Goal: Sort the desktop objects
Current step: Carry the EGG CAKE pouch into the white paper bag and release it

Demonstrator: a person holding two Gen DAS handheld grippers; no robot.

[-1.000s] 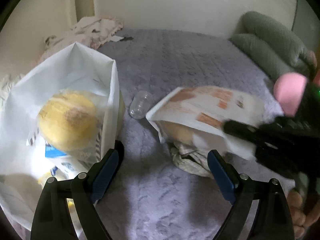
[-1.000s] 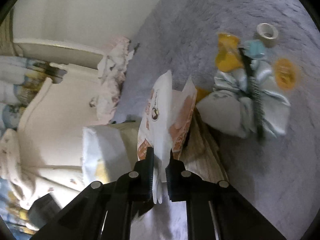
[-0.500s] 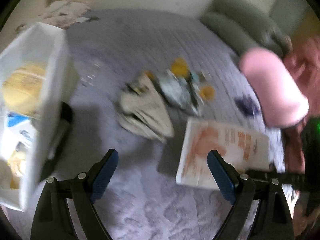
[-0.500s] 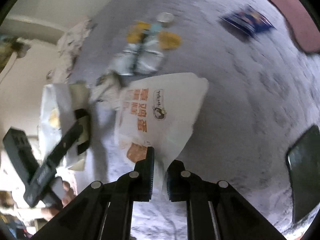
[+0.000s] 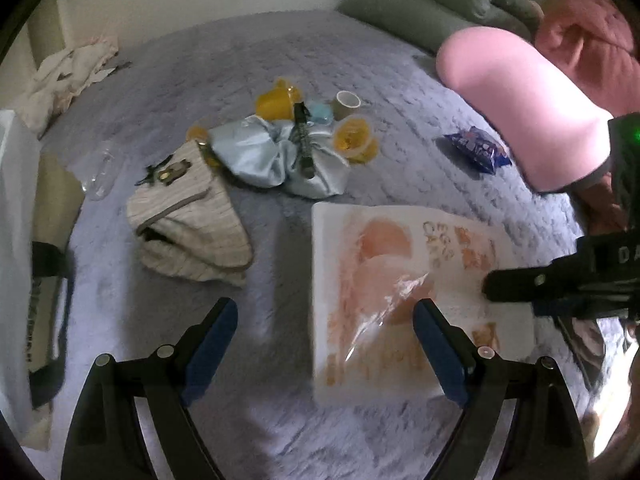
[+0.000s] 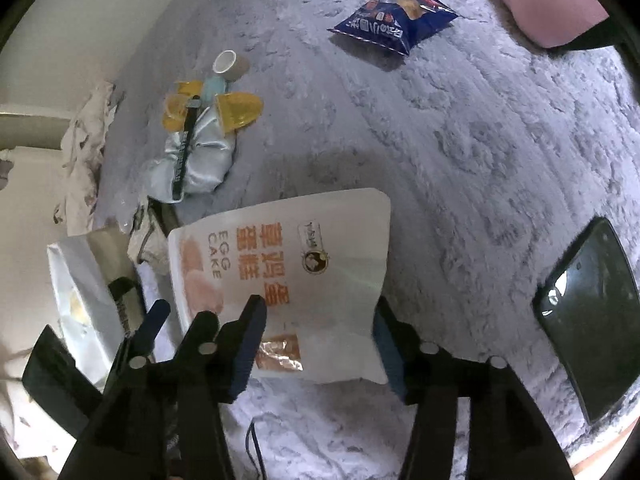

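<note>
Grey plush bedding (image 5: 360, 92) covers the bed that carries everything, with green pillows (image 5: 420, 12) along its far edge. Half a second ago the right gripper (image 6: 316, 344) was pinched on the lower edge of the egg cake packet (image 6: 304, 256); now its jaws are opening, and the packet lies flat on the bedding between them, no longer squeezed. A second ago the packet was next to the white paper bag (image 6: 80, 296) at the bed's left edge; it now rests nearer the middle, apart from the bag. That reads as a finished placement, one item sorted out of the clutter.

The left gripper (image 5: 324, 344) hovers above the bedding with jaws spread wide and nothing between them, as before. Unsorted things remain: the striped cloth pouch (image 5: 188, 220), the silver foil bag (image 5: 272, 156) with yellow jelly cups (image 5: 356, 140) and a tape roll (image 5: 347, 104), and the blue snack packet (image 6: 394, 16) toward the far right. A dark phone (image 6: 588, 320) lies near the right edge.
</note>
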